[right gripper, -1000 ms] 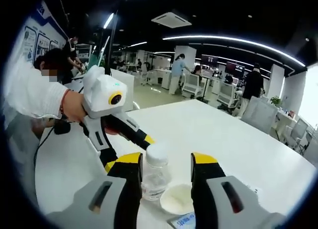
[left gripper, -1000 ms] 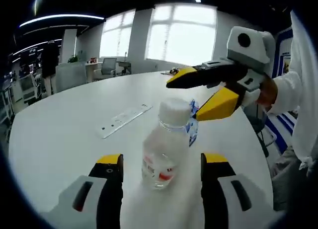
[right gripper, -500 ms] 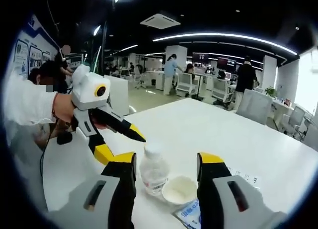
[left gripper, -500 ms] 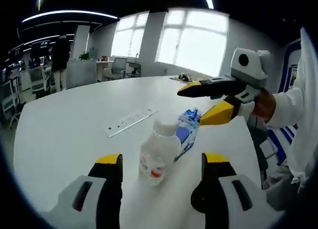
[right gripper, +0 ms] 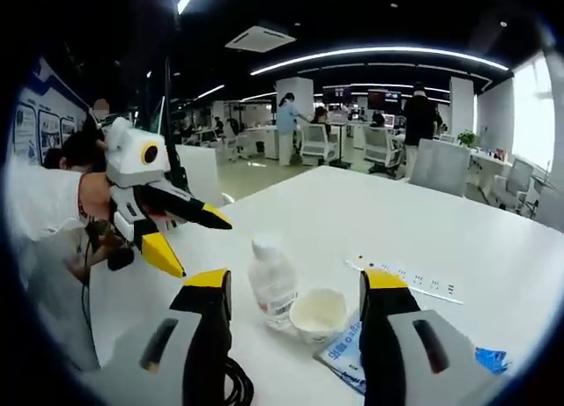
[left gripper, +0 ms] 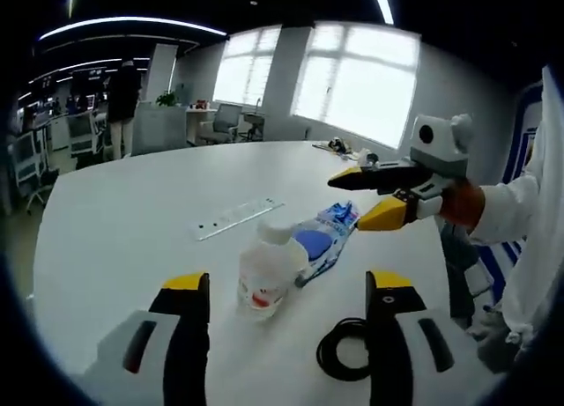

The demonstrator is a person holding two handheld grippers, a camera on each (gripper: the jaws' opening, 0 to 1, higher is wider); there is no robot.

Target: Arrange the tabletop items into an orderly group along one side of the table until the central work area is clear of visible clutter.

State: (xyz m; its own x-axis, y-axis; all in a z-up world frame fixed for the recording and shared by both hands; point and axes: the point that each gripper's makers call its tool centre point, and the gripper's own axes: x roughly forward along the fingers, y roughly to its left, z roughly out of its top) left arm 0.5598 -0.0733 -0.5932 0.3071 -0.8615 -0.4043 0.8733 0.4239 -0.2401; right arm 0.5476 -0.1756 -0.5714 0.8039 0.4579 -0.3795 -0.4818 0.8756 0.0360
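On the table (left gripper: pixel 115 212), the bottle (left gripper: pixel 263 272), cup (right gripper: pixel 317 313), blue packet (left gripper: pixel 324 234) and strip (left gripper: pixel 236 217) at 12 o'clock sit loosely grouped; left gripper (left gripper: pixel 286 291) and right gripper (right gripper: pixel 295 287) spread, empty; tidying seems unfinished.

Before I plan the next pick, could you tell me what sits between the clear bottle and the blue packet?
In the right gripper view, a small white cup stands between the bottle and the blue packet, beside the bottle and against the packet's near end.

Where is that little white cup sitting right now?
In the right gripper view, the white cup stands on the white table, just right of the clear bottle and beside the blue packet, between that hand-held gripper's open jaws.
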